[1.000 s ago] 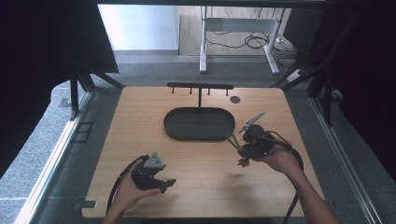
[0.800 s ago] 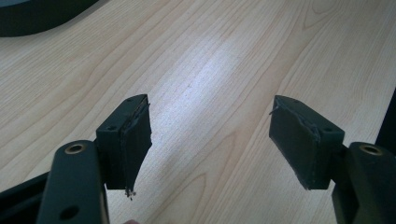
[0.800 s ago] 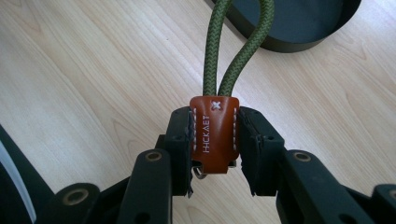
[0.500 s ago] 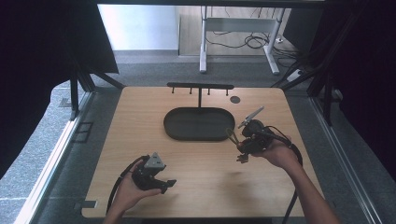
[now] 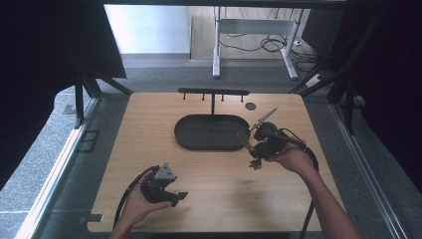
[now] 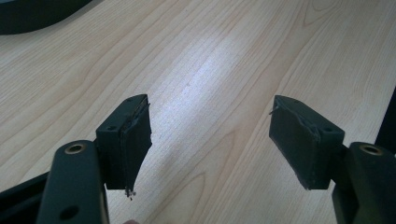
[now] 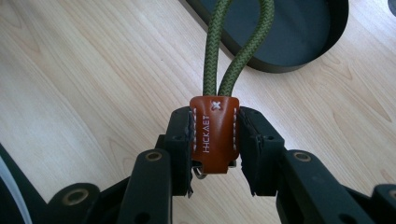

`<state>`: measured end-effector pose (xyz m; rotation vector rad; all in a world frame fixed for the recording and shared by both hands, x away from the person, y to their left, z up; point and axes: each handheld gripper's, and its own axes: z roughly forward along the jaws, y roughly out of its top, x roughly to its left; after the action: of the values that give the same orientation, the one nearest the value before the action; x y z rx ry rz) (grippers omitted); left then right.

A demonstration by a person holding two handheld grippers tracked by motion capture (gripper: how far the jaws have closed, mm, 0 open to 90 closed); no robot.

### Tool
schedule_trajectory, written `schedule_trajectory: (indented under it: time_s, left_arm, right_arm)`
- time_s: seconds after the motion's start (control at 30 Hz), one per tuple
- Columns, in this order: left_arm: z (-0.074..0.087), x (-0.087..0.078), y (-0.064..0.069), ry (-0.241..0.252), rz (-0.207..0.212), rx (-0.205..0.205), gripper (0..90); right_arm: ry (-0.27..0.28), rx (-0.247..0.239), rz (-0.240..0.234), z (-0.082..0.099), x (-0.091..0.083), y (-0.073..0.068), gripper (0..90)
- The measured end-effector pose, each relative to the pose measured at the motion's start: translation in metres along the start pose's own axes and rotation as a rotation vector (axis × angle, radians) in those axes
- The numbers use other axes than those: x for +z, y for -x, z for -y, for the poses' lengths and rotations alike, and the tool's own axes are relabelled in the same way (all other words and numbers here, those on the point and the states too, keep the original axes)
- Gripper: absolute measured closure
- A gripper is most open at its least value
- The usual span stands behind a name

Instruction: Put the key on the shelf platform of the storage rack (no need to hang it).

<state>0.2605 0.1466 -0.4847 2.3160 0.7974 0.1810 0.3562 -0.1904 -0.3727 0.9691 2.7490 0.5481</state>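
Leather-tabbed green cord loop (image 7: pixel 214 135), clamped in right gripper (image 7: pixel 215 149), overhangs tray rim (image 7: pixel 280 65).

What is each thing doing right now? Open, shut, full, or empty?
Left gripper: open, nothing between its jaws, above bare table.
Right gripper: shut on the brown leather tab.
Green cord loop: sticks out from the tab toward the tray.
Black oval tray: empty.
Hook rack: upright, nothing hanging.
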Motion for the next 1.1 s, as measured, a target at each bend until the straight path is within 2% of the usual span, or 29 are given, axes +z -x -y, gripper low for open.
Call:
schedule_trajectory:
  time_s: [0.9, 1.1]
  left_arm:
    - [0.0, 0.005, 0.002, -0.015, 0.007, 0.007, 30.0]
    - [0.0, 0.005, 0.002, -0.013, 0.007, 0.006, 30.0]
  right_arm:
    - [-0.001, -0.009, -0.009, -0.019, 0.004, 0.003, 67.2]
    - [-0.01, -0.001, 0.01, -0.022, 0.009, 0.005, 67.2]
